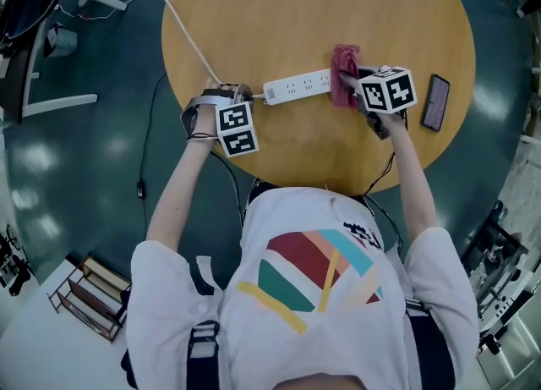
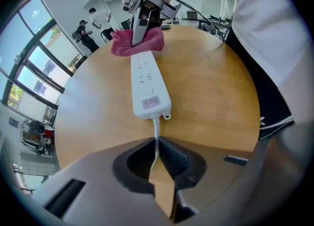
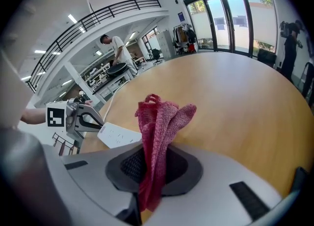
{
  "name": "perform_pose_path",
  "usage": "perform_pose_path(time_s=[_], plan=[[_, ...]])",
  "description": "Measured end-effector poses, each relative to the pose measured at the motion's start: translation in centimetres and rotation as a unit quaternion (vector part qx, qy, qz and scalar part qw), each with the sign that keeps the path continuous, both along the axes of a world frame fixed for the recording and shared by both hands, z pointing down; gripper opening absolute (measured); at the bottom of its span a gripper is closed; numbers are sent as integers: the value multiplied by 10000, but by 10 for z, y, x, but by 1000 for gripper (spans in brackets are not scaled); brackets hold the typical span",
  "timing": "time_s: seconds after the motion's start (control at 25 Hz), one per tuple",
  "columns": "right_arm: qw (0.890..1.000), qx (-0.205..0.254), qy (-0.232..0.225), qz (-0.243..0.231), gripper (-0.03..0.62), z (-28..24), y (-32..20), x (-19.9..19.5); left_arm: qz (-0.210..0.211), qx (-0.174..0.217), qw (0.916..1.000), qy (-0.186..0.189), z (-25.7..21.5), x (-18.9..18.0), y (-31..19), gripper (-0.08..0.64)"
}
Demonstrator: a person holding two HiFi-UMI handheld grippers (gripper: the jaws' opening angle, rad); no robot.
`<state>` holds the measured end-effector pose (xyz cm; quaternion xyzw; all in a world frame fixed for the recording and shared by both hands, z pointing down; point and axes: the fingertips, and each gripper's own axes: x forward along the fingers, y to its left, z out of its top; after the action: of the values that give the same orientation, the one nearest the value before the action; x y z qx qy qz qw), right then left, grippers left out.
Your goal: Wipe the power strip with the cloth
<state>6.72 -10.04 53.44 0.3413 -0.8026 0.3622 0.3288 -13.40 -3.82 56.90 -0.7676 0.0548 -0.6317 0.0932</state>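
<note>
Wiping is in hand: my left gripper [image 2: 158, 163] pinches the cord [image 2: 156, 131] of the power strip [image 2: 147, 80], and my right gripper [image 3: 149, 168] clamps the cloth [image 3: 162, 122] on the strip's far end. Next, I think, I must drag the cloth along the sockets.

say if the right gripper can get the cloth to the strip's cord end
Probably yes: the right gripper holds the cloth on the strip's other end, and the strip's top lies bare between. The left gripper grips only the cord, just off that end.
</note>
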Motion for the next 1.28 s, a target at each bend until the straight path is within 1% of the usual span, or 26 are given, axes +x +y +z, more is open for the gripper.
perform_pose_path(time_s=[0.08,0.12,0.2,0.24,0.28,0.32,0.36,0.4,0.48,0.52,0.56,0.6,0.68,0.72,0.76,0.8,0.84,0.88,0.92,1.0,1.16,1.28], plan=[[9998,47,172,65,40,3,-1,7,-6,-4,10000,2,0,0,0,71],[9995,151,280,68,40,1,-1,10,-7,-8,10000,3,0,0,1,71],[9970,584,493,-104,40,-15,3,8,10,-23,10000,5,0,1,1,71],[9939,884,569,-342,40,-28,8,0,28,-33,10000,3,0,1,2,71],[9880,1214,629,-712,40,-41,17,-14,46,-45,10000,1,0,1,1,71],[9777,1562,707,-1214,40,-52,29,-32,57,-65,10000,1,0,0,1,71],[9608,1914,851,-1819,40,-60,43,-51,61,-95,9999,2,0,0,1,71],[9362,2254,1074,-2473,40,-63,59,-70,61,-127,9999,3,0,-1,1,71],[8731,2800,1626,-3645,40,-54,86,-99,73,-167,9998,-5,0,-1,1,71],[8417,2966,1873,-4104,40,-44,97,-110,84,-166,9998,-10,0,-1,0,71],[8133,3076,2072,-4483,40,-34,105,-120,92,-152,9998,-7,0,-1,0,71],[7881,3167,2219,-4790,40,-24,112,-129,95,-129,9999,7,0,-1,0,71],[7444,3379,2410,-5231,40,-10,119,-145,89,-75,9999,42,0,-2,0,71],[7249,3504,2489,-5384,40,-6,119,-152,83,-51,9999,49,0,-2,0,71],[7076,3624,2568,-5495,40,-4,117,-157,77,-36,10000,48,-1,-1,0,71],[6941,3722,2646,-5565,40,-2,114,-161,76,-33,10000,44,-1,-1,0,71],[6851,3789,2715,-5597,40,-1,111,-164,78,-38,10000,41,-1,0,0,71],[6804,3825,2769,-5604,39,1,108,-167,82,-44,9999,37,-1,1,-1,72],[6790,3832,2805,-5598,39,2,106,-169,88,-45,9999,28,-1,2,-1,71],[6812,3793,2855,-5572,39,6,104,-171,106,-4,9999,-26,-1,1,0,71],[6883,3763,2930,-5466,40,11,102,-175,155,156,9994,-281,1,-2,1,71],[6930,3766,2937,-5400,39,12,99,-170,137,165,9992,-328,3,-3,0,71]])
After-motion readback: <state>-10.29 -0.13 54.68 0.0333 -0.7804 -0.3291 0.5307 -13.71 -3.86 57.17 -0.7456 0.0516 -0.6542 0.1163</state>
